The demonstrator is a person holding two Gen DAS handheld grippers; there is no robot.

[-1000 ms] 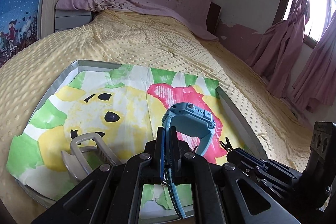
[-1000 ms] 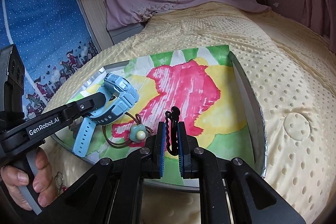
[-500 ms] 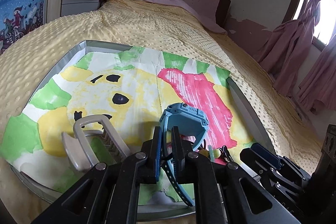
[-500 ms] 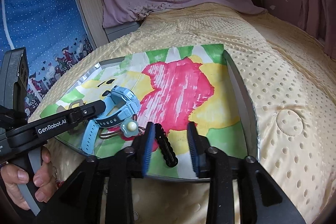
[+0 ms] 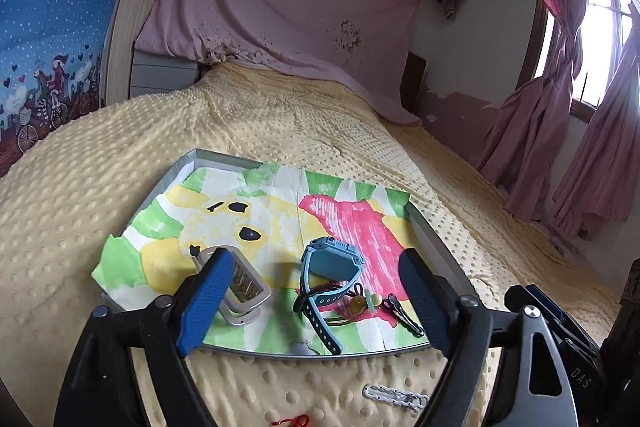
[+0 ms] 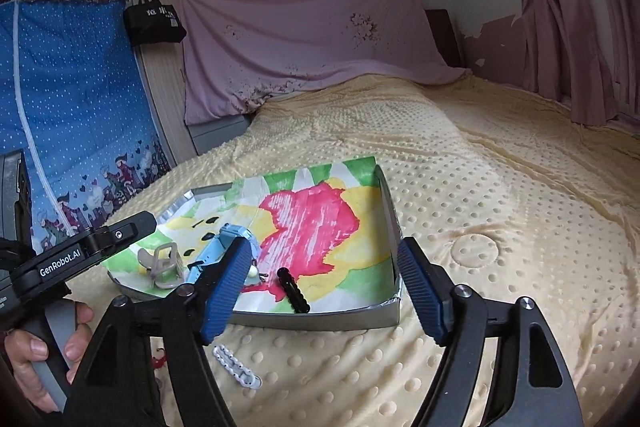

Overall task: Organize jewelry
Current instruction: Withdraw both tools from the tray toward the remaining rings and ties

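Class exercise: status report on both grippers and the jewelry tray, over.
Left gripper open, right gripper open, both empty. Blue watch and black clip in tray. White clip outside on bedspread. Nothing blocking.

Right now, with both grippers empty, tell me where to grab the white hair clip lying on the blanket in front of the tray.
Grip the white hair clip across its narrow middle, coming straight down from above. It lies flat on the yellow blanket, long and thin, so fingers should straddle its short width. The right gripper is open and hangs nearby.
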